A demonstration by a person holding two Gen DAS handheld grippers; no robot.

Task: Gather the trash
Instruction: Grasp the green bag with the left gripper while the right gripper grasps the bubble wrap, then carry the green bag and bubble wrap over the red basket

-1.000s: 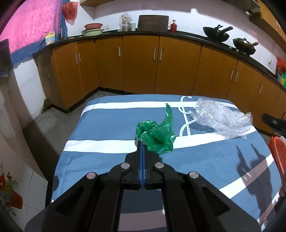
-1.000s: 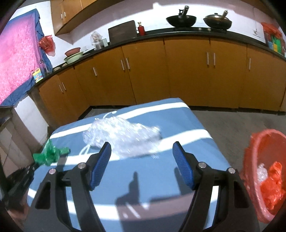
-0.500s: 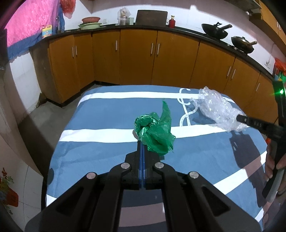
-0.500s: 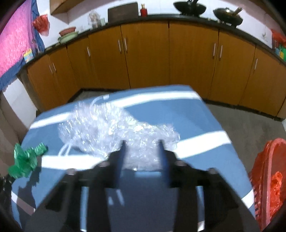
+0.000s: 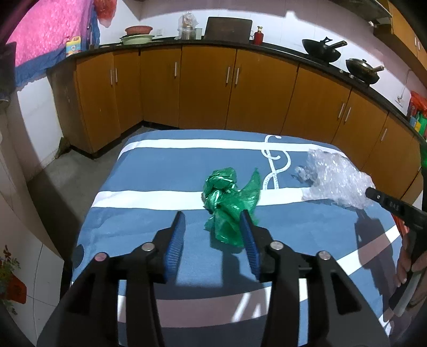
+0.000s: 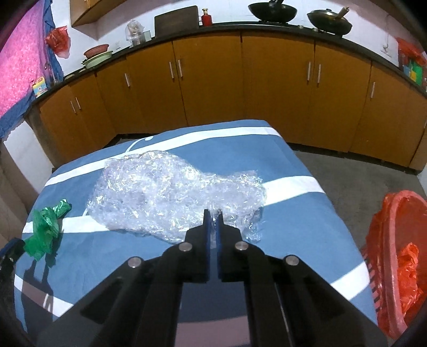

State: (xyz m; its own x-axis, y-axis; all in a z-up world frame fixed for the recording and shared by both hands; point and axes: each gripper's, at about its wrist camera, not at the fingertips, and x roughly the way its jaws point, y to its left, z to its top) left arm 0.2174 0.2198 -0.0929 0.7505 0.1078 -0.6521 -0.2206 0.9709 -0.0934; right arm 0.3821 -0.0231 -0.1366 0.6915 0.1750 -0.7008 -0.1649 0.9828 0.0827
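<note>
A crumpled green plastic bag point(image 5: 226, 197) lies mid-table on the blue striped cloth point(image 5: 160, 173). My left gripper point(image 5: 212, 213) hovers just short of it, and its jaws are opening. The bag's near end reaches in between them, against the right finger, and is not pinched. A large wad of clear plastic wrap point(image 6: 165, 194) lies near the table's right side, also visible in the left wrist view as clear wrap point(image 5: 333, 178). My right gripper point(image 6: 213, 215) is shut on the wrap's near edge. In the left wrist view the right gripper point(image 5: 373, 192) touches the wrap, with a hand behind it.
A red bin point(image 6: 387, 213) holding red plastic stands on the floor right of the table. Brown kitchen cabinets point(image 5: 208, 88) run behind the table, with pans point(image 6: 272, 12) on the counter. The blue cloth point(image 6: 293, 213) drops off at the table's edges.
The left jaws, shut before, have opened beside the green bag. The right jaws have closed from wide apart onto the clear wrap's edge as that gripper dropped toward it.
</note>
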